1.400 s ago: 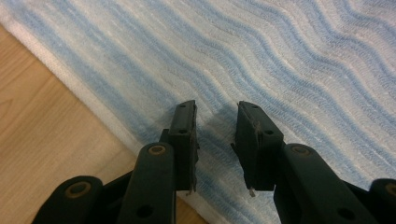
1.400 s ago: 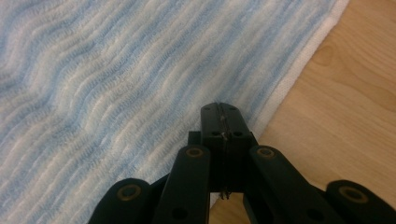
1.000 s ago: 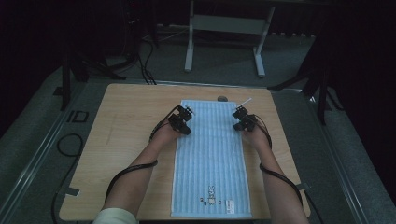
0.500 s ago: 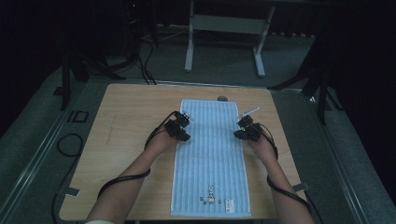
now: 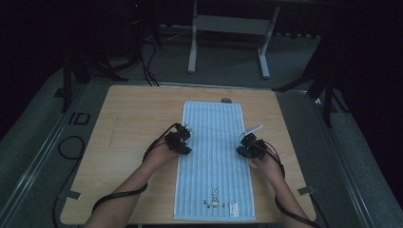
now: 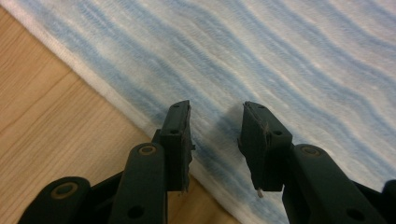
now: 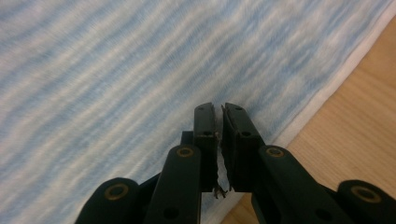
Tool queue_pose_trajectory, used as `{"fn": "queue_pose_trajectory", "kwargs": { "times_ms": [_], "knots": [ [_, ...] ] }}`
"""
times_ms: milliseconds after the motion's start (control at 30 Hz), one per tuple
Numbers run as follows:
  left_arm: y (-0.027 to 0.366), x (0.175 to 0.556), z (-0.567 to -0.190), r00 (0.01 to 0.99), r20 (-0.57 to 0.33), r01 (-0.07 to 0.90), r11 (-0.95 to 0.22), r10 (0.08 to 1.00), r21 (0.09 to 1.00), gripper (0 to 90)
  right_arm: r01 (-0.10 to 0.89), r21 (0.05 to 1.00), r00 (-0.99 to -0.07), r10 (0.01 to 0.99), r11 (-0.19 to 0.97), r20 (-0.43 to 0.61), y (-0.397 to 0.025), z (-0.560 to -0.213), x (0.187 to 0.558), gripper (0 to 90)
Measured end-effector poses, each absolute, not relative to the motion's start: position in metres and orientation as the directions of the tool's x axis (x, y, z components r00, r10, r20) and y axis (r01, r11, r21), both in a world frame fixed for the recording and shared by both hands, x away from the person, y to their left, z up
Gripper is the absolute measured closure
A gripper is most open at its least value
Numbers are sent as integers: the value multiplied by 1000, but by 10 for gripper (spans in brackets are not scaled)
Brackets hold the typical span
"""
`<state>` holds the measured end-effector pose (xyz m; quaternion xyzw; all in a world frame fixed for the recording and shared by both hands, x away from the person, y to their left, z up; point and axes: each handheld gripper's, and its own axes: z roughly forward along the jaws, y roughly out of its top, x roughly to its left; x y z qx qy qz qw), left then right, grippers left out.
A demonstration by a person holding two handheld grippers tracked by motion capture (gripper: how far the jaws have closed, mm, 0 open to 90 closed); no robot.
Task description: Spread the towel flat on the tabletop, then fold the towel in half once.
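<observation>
Two grippers work one towel. The left gripper (image 6: 215,116) hangs over the towel's (image 5: 214,156) left edge with its jaws parted a moderate way, nothing between them. The right gripper (image 7: 218,114) sits at the right edge, jaws nearly closed, with only a sliver of gap. The blue striped towel lies flat down the middle of the table (image 5: 128,123). One small dark thing (image 5: 226,100) rests just beyond its far end.

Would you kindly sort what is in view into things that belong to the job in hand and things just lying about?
In the job:
- striped towel
- left gripper, open over the towel's edge
- right gripper, fingers nearly together at the opposite edge

Lying about:
- small dark object beyond the towel's far end
- metal stand behind the table
</observation>
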<state>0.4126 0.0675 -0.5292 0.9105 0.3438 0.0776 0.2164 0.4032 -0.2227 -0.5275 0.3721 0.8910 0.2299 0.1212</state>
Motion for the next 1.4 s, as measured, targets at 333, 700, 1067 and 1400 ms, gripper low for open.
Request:
{"fn": "queue_pose_trajectory", "kwargs": {
  "times_ms": [333, 700, 1067, 1400],
  "knots": [
    [66, 417, -527, 745, -6, 597, -663, 667, 451, 578, 618, 483, -687, 725, 620, -51, -224, -525, 415, 809],
    [79, 435, -513, 671, 26, 641, -598, 741, 482, 464, 671, 500, -614, 788, 548, -41, -239, -504, 446, 619],
    [94, 478, -525, 558, -68, 732, -452, 827, 510, 463, 777, 442, -494, 869, 449, -13, -247, -514, 492, 528],
    [83, 489, -535, 571, -35, 718, -478, 820, 506, 548, 786, 408, -512, 859, 465, 7, -241, -525, 498, 635]
  ]
}}
